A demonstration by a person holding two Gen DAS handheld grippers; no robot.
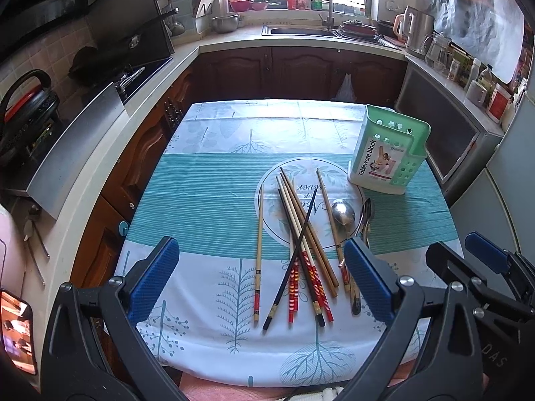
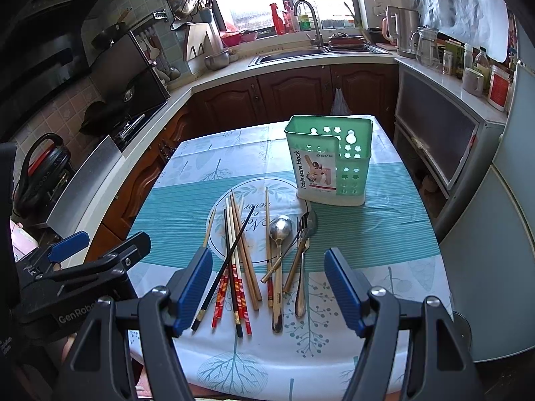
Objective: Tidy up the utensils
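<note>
I am holding my left gripper and right gripper spread wide (both gripping nothing), hovering above the chopsticks ahead.

A cloth-covered table is seen in the middle of a kitchen. A pile of crossed chopsticks is laid near its centre, with one single chopstick set apart to the left. To the right of the pile, a spoon and a fork are placed side by side. A utensil holder is stood upright farther back and to the right. Beyond the table, a sink is set into the far counter.
</note>
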